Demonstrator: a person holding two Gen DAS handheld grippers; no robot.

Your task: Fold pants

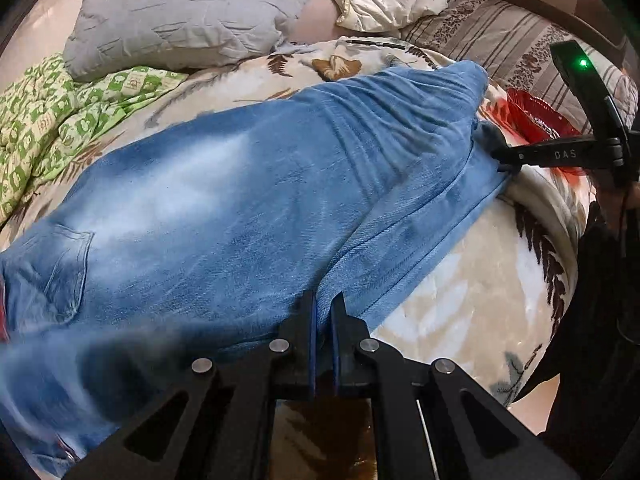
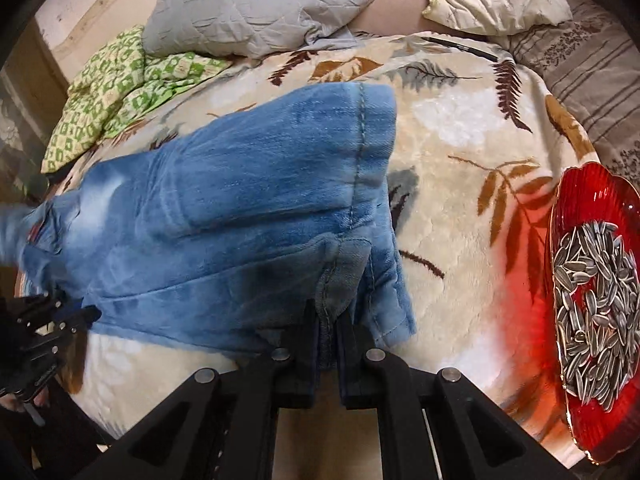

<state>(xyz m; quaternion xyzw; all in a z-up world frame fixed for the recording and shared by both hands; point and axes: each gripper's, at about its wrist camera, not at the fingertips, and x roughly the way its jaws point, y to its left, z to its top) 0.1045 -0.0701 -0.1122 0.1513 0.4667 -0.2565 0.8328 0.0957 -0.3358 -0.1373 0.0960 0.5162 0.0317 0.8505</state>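
Evidently both grippers pinch the faded blue denim pants (image 1: 248,200), which lie across the frame's centre on the leaf-patterned plush blanket (image 2: 460,128): left gripper (image 1: 323,308) mid-leg, right gripper (image 2: 329,320) at the hem, likely to carry one leg over.

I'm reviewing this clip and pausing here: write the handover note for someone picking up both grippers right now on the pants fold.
Left gripper: shut on the near edge of the jeans, mid-length.
Right gripper: shut on the near edge at the leg-cuff end.
Position: jeans lie stretched across the leaf-print blanket, legs laid one on the other, back pocket at the waist end on the left.
Done: legs stacked lengthwise, both grips set.
Left: fold the length over, probably cuffs toward the waist, then smooth.
Watch: red dish of sunflower seeds sits on the blanket to the right of the cuffs.
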